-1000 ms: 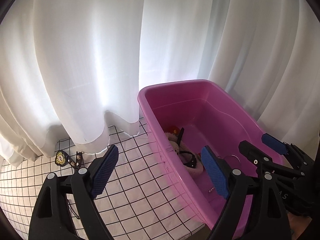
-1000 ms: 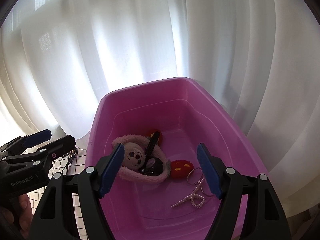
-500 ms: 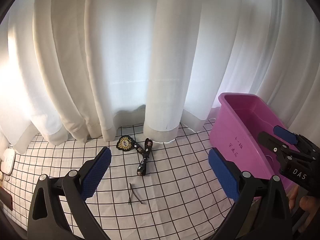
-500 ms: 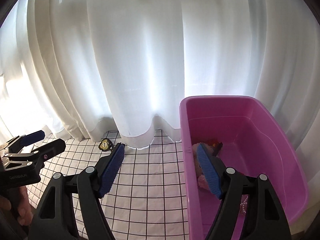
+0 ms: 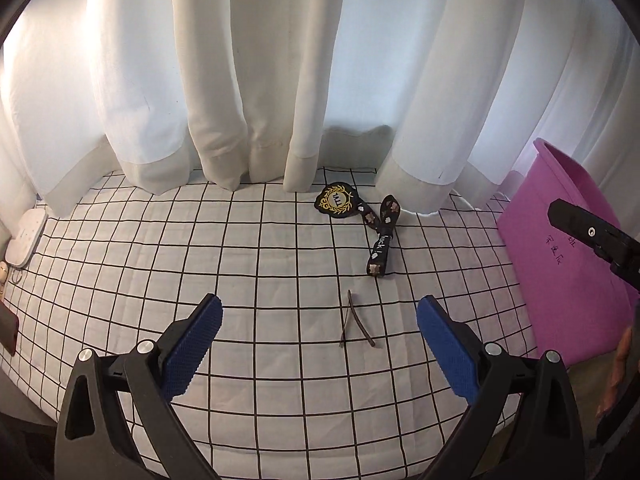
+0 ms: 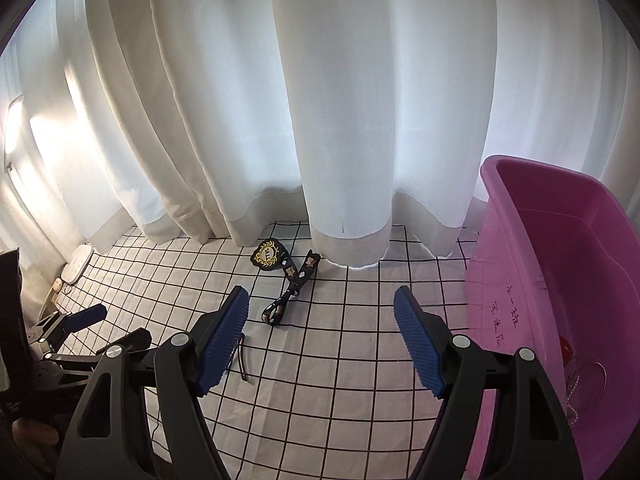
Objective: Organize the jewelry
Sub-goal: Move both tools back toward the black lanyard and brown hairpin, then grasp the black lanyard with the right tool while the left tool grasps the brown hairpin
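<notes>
We hold both grippers over a white cloth with a black grid (image 5: pixel 280 248), each tilted down toward it. Our left gripper (image 5: pixel 318 328) stands wide open with nothing between its blue pads (image 5: pixel 192 344); a thin brown hairpin (image 5: pixel 354 320), bent in a V, lies on the cloth just ahead of the gap. Farther on, near the hem of the white curtain (image 5: pixel 260 80), we see a black badge with gold stitching (image 5: pixel 335 201) and, touching its right edge, a black ribbon bow (image 5: pixel 380 236) with small charms and white lettering. Our right gripper (image 6: pixel 320 336) is partly open and also empty; through its gap we see the same bow (image 6: pixel 290 292) and badge (image 6: pixel 269 255), while the hairpin (image 6: pixel 242 364) peeks out just beside its left finger. The pink tub (image 6: pixel 560 280) sits at the right edge of the cloth, handwriting on its side; inside it we make out something red (image 6: pixel 565 350), a ring (image 6: pixel 588 380) and a string of pearls (image 6: pixel 573 400). A white power strip (image 5: pixel 26 236) lies at the far left.
</notes>
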`<state>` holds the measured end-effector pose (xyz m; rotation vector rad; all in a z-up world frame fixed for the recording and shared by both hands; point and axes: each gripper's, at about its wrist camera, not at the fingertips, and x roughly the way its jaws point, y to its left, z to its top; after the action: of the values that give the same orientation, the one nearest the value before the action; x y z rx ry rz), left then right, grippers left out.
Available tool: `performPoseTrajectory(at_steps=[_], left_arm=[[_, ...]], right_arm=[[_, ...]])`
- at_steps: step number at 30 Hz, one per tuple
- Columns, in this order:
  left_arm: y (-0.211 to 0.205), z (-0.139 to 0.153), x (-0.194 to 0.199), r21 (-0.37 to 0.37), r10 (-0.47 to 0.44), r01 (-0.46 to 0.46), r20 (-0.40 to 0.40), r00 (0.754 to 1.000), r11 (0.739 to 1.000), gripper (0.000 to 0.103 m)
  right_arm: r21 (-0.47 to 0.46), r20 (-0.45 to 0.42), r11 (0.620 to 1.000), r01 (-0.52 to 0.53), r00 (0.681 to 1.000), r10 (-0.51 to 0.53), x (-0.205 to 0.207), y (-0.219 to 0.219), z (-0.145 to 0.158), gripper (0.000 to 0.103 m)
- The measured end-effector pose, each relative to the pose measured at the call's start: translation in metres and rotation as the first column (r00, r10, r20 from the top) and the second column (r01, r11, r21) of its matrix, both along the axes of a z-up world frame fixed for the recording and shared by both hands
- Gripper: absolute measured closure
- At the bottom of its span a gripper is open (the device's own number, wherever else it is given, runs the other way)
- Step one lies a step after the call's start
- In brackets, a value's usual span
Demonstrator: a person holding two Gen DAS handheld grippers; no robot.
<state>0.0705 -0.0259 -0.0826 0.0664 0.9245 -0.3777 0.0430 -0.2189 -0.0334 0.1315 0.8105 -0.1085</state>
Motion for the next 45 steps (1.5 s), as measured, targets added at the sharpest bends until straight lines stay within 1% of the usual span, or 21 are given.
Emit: performPoseTrajectory(at_steps=[3, 6, 11, 15, 18, 22, 24, 28, 31, 37, 41, 44, 45], left_arm=[[-0.009, -0.022, 0.001, -0.002, -0.018, 0.018, -0.023, 1.000, 1.000, 0.007], [-0.016, -0.043, 0.007, 0.000, -0.016, 0.016, -0.035, 0.999, 1.000, 0.007], [-0.019, -0.071, 0.017, 0.004, 0.041, -0.041, -0.042, 0.998, 0.999, 0.007], [-0.020, -0.089, 0.027, -0.007, 0.090, -0.091, -0.071, 0.993, 0.996, 0.007], [-0.025, -0.097, 0.033, 0.009, 0.107, -0.106, -0.080, 0.991, 0.994, 0.007], [-0.031, -0.103, 0.037, 0.037, 0.121, -0.118, -0.060, 0.991, 0.992, 0.007], [-0.032, -0.108, 0.040, 0.051, 0.133, -0.129, -0.072, 0.989, 0.990, 0.007], [-0.033, -0.116, 0.043, 0.052, 0.156, -0.152, -0.093, 0.983, 0.987, 0.007], [-0.036, -0.120, 0.043, 0.080, 0.159, -0.152, -0.079, 0.984, 0.985, 0.007], [-0.040, -0.126, 0.042, 0.103, 0.164, -0.156, -0.080, 0.983, 0.982, 0.007], [-0.041, -0.127, 0.043, 0.127, 0.176, -0.166, -0.073, 0.982, 0.978, 0.007], [-0.043, -0.127, 0.043, 0.147, 0.185, -0.175, -0.061, 0.981, 0.974, 0.006], [-0.042, -0.127, 0.043, 0.143, 0.190, -0.180, -0.061, 0.980, 0.973, 0.006]], right_arm=[[0.028, -0.029, 1.000, -0.006, 1.000, 0.007, 0.023, 0.001, -0.019, 0.031], [0.056, -0.052, 0.998, -0.008, 0.999, 0.011, 0.049, -0.002, -0.040, 0.031], [0.078, -0.110, 0.997, -0.030, 0.993, 0.038, 0.089, -0.002, -0.078, 0.031], [0.063, -0.161, 0.997, -0.053, 0.985, 0.063, 0.116, 0.003, -0.105, 0.031], [0.051, -0.188, 0.996, -0.073, 0.979, 0.081, 0.130, 0.006, -0.120, 0.031], [0.028, -0.218, 0.995, -0.097, 0.971, 0.101, 0.141, 0.011, -0.134, 0.031], [0.009, -0.229, 0.995, -0.101, 0.968, 0.101, 0.145, 0.012, -0.139, 0.031], [-0.016, -0.245, 0.995, -0.095, 0.965, 0.088, 0.149, 0.014, -0.148, 0.031], [-0.013, -0.264, 0.997, -0.082, 0.962, 0.075, 0.150, 0.012, -0.157, 0.031], [-0.018, -0.297, 0.997, -0.080, 0.952, 0.071, 0.156, 0.013, -0.171, 0.031], [-0.046, -0.293, 0.995, -0.093, 0.953, 0.075, 0.156, 0.015, -0.171, 0.031], [-0.090, -0.290, 0.990, -0.110, 0.954, 0.080, 0.159, 0.022, -0.175, 0.031], [-0.090, -0.285, 0.990, -0.110, 0.955, 0.080, 0.158, 0.023, -0.176, 0.031]])
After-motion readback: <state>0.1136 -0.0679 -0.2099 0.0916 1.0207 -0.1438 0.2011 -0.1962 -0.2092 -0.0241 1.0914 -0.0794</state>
